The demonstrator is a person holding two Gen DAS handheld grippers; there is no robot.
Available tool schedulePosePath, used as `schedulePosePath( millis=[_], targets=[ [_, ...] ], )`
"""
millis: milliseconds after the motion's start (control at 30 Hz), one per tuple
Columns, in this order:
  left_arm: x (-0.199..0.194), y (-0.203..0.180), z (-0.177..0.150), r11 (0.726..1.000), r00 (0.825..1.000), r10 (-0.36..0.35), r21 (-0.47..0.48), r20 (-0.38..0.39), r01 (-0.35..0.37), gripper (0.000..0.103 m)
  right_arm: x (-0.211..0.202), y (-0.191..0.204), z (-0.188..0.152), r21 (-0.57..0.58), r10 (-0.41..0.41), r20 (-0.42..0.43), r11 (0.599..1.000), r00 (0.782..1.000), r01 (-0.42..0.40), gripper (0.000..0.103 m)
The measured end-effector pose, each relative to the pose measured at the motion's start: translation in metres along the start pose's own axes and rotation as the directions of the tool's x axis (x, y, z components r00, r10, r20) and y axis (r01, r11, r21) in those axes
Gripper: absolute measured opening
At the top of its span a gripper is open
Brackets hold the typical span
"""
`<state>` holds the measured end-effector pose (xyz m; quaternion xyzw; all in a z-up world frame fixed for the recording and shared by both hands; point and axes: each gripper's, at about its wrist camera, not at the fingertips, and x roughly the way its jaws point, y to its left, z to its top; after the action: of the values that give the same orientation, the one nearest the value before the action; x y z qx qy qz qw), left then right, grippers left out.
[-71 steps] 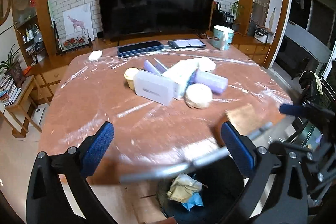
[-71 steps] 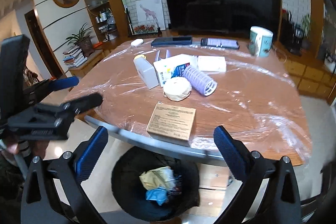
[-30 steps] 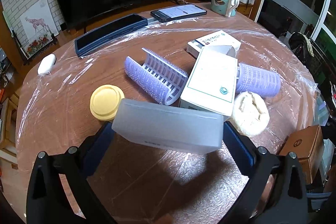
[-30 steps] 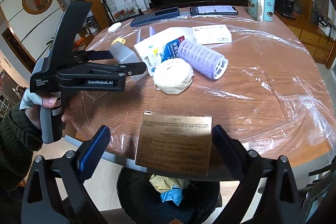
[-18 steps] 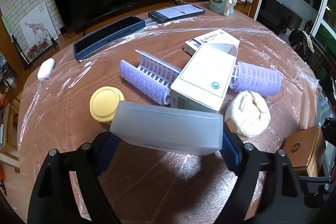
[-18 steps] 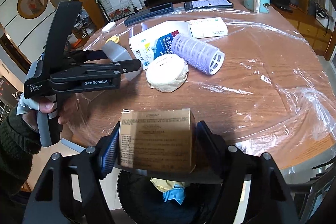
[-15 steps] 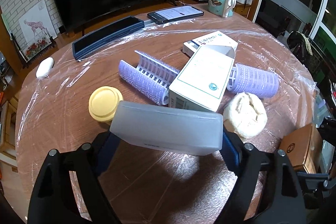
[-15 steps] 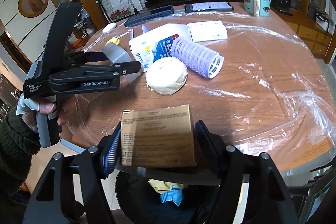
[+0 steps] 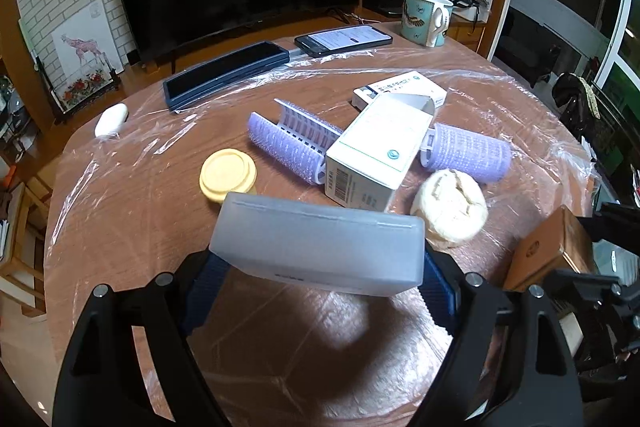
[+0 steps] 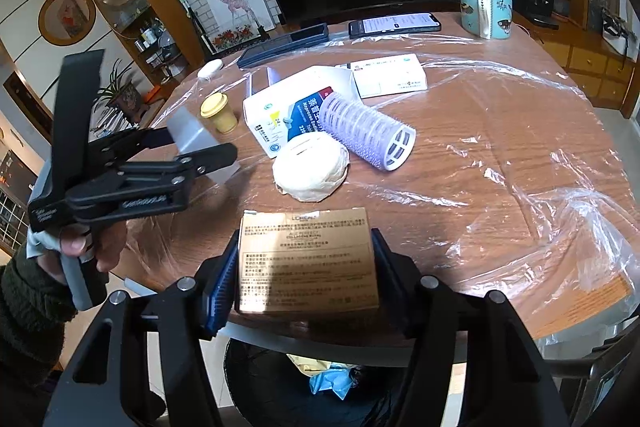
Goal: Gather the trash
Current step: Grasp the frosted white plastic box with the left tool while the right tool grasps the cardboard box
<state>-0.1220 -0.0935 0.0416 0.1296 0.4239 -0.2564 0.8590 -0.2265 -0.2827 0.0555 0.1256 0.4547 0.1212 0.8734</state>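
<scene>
My left gripper (image 9: 320,287) is shut on a frosted white plastic bottle (image 9: 320,247) with a yellow cap (image 9: 228,175), held just above the brown table (image 9: 120,227). The bottle also shows in the right wrist view (image 10: 200,147), gripped by the left tool (image 10: 192,163). My right gripper (image 10: 306,279) is shut on a tan cardboard box (image 10: 308,259) at the table's near edge, above a black trash bin (image 10: 320,387) holding crumpled paper. The box also shows in the left wrist view (image 9: 548,251). Purple hair rollers (image 9: 288,143) (image 10: 364,131), white medicine boxes (image 9: 380,151) and a cream paper wad (image 9: 448,211) lie mid-table.
A mug (image 9: 426,19), a phone (image 9: 344,39), a dark tablet case (image 9: 228,75) and a small white case (image 9: 112,119) sit along the far edge. Clear plastic film (image 10: 560,211) covers the table. A television stands behind.
Both grippers closed on their items: the left on the bottle, the right on the tan box. Both items are now lifted slightly and drawn back toward the near edge.
</scene>
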Motion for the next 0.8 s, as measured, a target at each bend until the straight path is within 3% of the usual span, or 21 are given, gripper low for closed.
schedulePosePath(
  millis=[333, 800],
  targets=[
    [-0.019, -0.007, -0.013, 0.998, 1.0, 0.026, -0.05, 0.013, -0.025, 0.085, -0.006, 0.006, 0.005, -0.02, -0.107, 0.021, 0.994, 0.994, 0.107, 0.059],
    [-0.047, -0.022, -0.03, 0.995, 0.998, 0.052, -0.092, 0.037, -0.048, 0.085, -0.019, 0.006, 0.005, -0.031, -0.103, 0.046, 0.994, 0.994, 0.104, 0.058]
  ],
)
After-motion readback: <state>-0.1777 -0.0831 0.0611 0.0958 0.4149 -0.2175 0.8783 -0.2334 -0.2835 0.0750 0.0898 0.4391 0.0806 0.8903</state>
